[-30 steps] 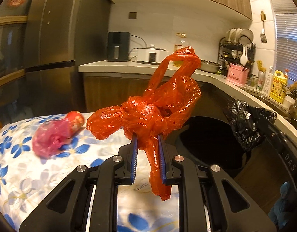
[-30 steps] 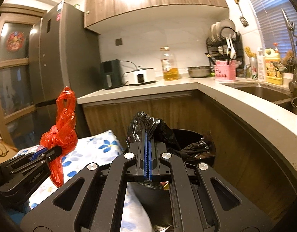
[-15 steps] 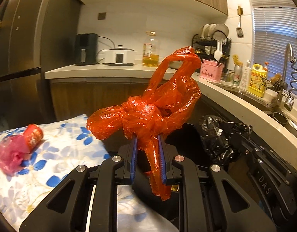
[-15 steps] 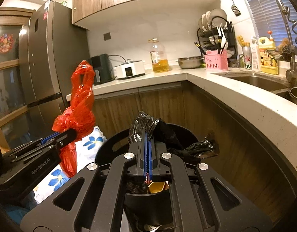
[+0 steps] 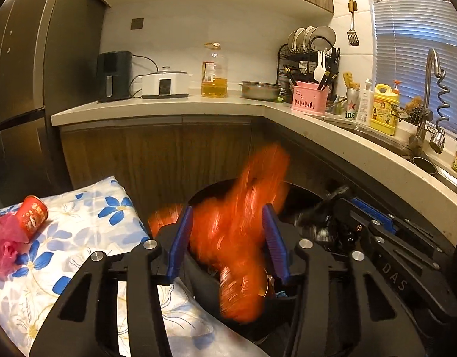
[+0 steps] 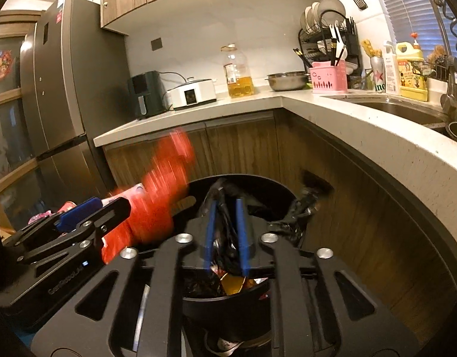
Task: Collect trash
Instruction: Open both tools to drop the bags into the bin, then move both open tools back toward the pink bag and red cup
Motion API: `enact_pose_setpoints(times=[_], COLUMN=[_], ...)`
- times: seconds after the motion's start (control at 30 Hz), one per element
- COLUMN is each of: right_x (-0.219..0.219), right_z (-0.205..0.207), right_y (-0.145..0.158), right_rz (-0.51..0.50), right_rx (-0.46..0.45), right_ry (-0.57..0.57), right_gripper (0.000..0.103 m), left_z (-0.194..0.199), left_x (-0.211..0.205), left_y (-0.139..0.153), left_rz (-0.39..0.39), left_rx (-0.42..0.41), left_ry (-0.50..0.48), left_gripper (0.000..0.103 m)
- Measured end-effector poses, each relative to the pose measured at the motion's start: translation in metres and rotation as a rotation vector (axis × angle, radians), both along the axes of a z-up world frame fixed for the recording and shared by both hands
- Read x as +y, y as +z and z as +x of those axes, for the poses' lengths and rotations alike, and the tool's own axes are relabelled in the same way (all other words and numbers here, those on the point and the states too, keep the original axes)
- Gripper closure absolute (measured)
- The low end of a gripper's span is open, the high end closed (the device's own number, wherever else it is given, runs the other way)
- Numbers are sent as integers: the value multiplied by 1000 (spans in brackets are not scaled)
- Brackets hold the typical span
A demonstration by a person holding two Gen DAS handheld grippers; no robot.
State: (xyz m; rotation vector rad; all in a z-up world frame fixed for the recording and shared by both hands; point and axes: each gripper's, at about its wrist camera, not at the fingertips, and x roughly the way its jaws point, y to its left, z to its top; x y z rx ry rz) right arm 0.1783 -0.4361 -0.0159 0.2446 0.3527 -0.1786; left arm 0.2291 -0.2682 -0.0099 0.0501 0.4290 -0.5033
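My left gripper is open above the black trash bin. The knotted red plastic bag is a motion blur between its blue pads, falling into the bin. It also shows in the right wrist view, beside the left gripper. My right gripper stands slightly open, with the black bin liner loose between its pads over the bin. Trash lies inside the bin. A red can and a pink bag lie on the flowered cloth.
The flowered cloth covers a surface left of the bin. A wooden counter curves round behind and right, with appliances, an oil bottle, dish rack and sink. A fridge stands at the left.
My left gripper has moved right over the bin and opened, releasing the red bag, which now drops. My right gripper's pads have parted around the black liner.
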Motion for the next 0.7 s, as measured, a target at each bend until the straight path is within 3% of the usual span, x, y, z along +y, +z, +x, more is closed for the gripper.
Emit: enact_pose_setpoints(times=[0.1,0.17,0.4,0.7], right_x=[-1,0,4,24], right_z=[-2,-4,-9,-16], right_y=[-1,-2,0,1], right_rz=[6,2,-1,-16], right_rx=[0,-4,-11,-23], right_ry=[-7,-13,-28,-25], right_gripper=[66,59,47,32], left_z=[0,0,-6,-18], left_x=[4,7,28,58], left_y=[-2,-3,-7,-7], left_rz=[-1,-10,-25,-21], left_rx=[8,12,0,-25], left_ry=[10,14,101,180], left_gripper=[43,41,19,7])
